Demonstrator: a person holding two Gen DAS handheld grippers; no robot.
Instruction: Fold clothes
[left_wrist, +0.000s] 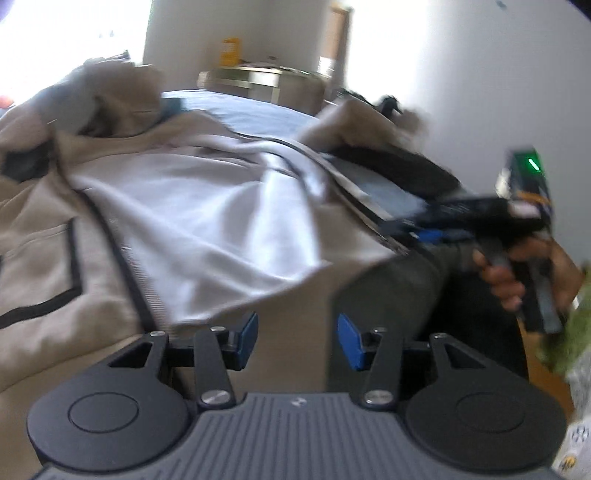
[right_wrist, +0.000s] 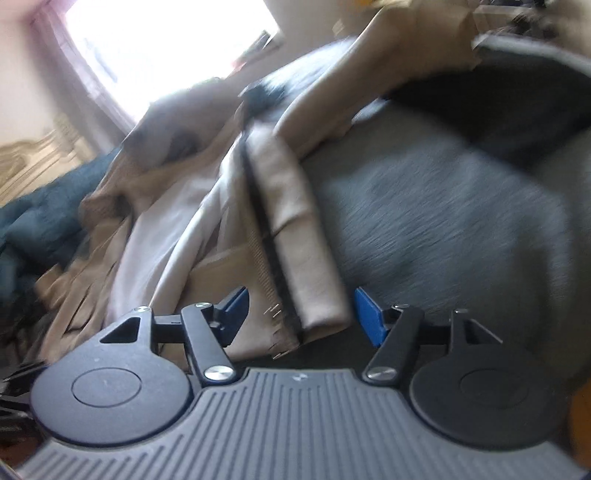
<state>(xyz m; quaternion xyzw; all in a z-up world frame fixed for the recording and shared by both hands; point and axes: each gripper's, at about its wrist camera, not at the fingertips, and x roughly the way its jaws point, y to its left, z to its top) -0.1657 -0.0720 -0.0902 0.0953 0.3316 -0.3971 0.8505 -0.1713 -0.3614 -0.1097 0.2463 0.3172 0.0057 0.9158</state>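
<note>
A beige zip jacket (left_wrist: 74, 229) with black trim lies open on the bed, its pale grey lining (left_wrist: 207, 218) showing. My left gripper (left_wrist: 297, 341) is open over the jacket's lower hem, holding nothing. In the right wrist view the jacket's front edge with its black zipper (right_wrist: 266, 236) and folded beige flap (right_wrist: 303, 236) runs up between the blue pads. My right gripper (right_wrist: 301, 317) is open with the flap's end between its jaws, not clamped. It also shows in the left wrist view (left_wrist: 424, 218), held by a hand at the jacket's right edge.
The bed has a grey-blue cover (right_wrist: 443, 206). A dark teal blanket (right_wrist: 40, 221) lies bunched at the left. A dark cloth (right_wrist: 498, 114) lies at the far right. A metal cabinet (left_wrist: 258, 83) stands beyond the bed by a white wall. A bright window (right_wrist: 166, 44) is behind.
</note>
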